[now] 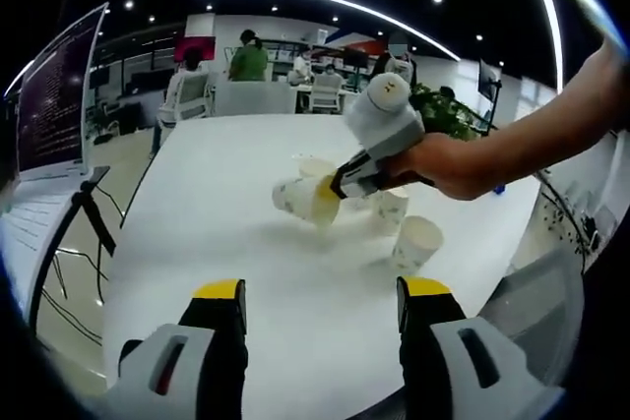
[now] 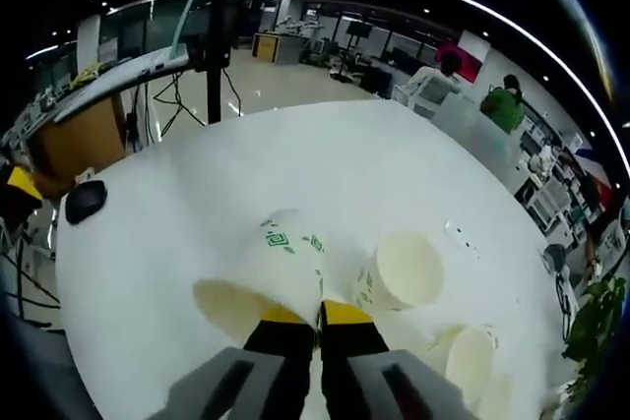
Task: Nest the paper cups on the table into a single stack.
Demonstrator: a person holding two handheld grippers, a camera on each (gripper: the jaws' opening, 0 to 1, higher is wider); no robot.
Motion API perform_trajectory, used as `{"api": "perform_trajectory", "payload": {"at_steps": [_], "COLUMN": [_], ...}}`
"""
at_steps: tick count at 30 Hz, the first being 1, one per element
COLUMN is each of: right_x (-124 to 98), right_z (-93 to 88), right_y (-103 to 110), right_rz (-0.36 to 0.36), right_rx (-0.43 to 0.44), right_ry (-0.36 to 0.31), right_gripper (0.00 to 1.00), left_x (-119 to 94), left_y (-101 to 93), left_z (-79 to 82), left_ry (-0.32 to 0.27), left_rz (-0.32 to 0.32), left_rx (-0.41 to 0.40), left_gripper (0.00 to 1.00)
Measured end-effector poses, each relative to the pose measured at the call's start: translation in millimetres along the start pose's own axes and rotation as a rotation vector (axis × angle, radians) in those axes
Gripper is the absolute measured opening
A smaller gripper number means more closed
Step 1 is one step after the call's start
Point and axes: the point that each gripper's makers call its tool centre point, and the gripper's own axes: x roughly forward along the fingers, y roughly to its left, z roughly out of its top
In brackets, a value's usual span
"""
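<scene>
Left gripper view: the left gripper point(image 1: 320, 307) is held low over the near part of the white table point(image 1: 197, 204), jaws well apart with nothing between them. Beyond it, near the table's middle, the right gripper point(image 1: 333, 187) is seen in a person's hand point(image 1: 448, 164), its yellow tips closed on the rim of a tipped paper cup point(image 1: 300, 197). Just behind that cup two more cups stand close, and an upright cup point(image 1: 416, 241) stands slightly nearer the table's right edge. Right gripper view: the yellow fingertips point(image 2: 346, 314) are seen pressed together over the rim of the held cup, its green-printed wall point(image 2: 290, 248) lying away from the jaws. A second cup point(image 2: 399, 272) lies just beside it, mouth toward the camera; a third cup point(image 2: 471, 356) sits nearer the table's edge. Judgement: the pinched cup should be tilted base-down and lined up over a neighbour's mouth before lowering, and the free gripper could be used to steady the receiving cup, since light cups are likely to slide or tip
</scene>
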Motion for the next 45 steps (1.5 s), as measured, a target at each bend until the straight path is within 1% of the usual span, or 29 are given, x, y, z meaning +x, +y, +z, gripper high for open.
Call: {"api": "perform_trajectory", "payload": {"at_steps": [4,7,9,11,15,18,20,22,24,27,29,30,32,35,39,43,45], "right_x": [-7.4,-17.5,-19.7,-21.7,-38.2,-47.0,-49.1,-57.7,-66.9,-72.8,-79.4,-85.2,-93.6,-100.1,-107.2,-112.6,-115.4], "right_z": [-4.4,-5.7,-6.9,-8.1,-7.3,-6.0,-6.2,-4.7,-2.8,-2.4,-0.6,0.3,0.2,-3.5,-7.8,-14.6,-19.0], "right_y": [-2.4,-5.1,-6.4,-7.2,-9.3,-12.5,-14.5,-17.7,-20.7,-22.9,-22.8,-24.3,-26.7,-32.3,-36.0,-37.2,-37.8], "right_rz": [0.005,0.009,0.009,0.01,0.013,0.009,0.005,0.003,-0.001,-0.004,0.0,-0.005,-0.01,-0.019,-0.027,-0.03,-0.031], "right_rx": [-0.015,-0.026,-0.023,-0.018,-0.021,-0.014,-0.014,-0.011,-0.002,0.012,0.02,0.016,0.008,0.014,0.021,0.017,0.016], "right_ry": [0.0,-0.005,-0.011,-0.014,-0.031,-0.046,-0.056,-0.063,-0.073,-0.088,-0.1,-0.113,-0.118,-0.121,-0.12,-0.113,-0.108], "right_gripper": [0.0,0.0,0.0,0.0,0.0,0.0,0.0,0.0,0.0,0.0,0.0,0.0,0.0,0.0,0.0,0.0,0.0], "left_x": [0.6,3.3,2.4,4.2,3.1,3.7,4.0,5.4,5.8,4.8,6.6,5.1,4.2,8.5,7.7,11.1,8.5], "left_y": [-4.3,-4.0,-7.2,-7.2,-13.5,-16.2,-17.8,-18.5,-20.1,-25.0,-23.4,-26.5,-28.8,-26.9,-33.0,-32.3,-36.3], "left_z": [1.3,-0.2,2.0,0.4,3.6,4.1,4.2,3.3,3.2,5.7,4.1,6.6,8.2,4.7,7.8,6.8,10.8], "left_ry": [0.002,0.002,0.002,0.002,0.003,0.002,0.003,0.003,0.003,0.003,0.002,0.001,0.0,0.003,0.002,0.003,0.002], "left_rz": [-0.007,-0.01,-0.013,-0.015,-0.021,-0.024,-0.027,-0.03,-0.032,-0.035,-0.036,-0.038,-0.038,-0.041,-0.044,-0.045,-0.046], "left_rx": [0.009,0.013,0.016,0.021,0.029,0.032,0.034,0.037,0.04,0.042,0.043,0.045,0.047,0.052,0.063,0.069,0.07], "left_gripper": [0.61,0.61,0.61,0.61,0.61,0.61,0.61,0.61,0.61,0.61,0.61,0.61,0.61,0.61,0.62,0.62,0.62]}}
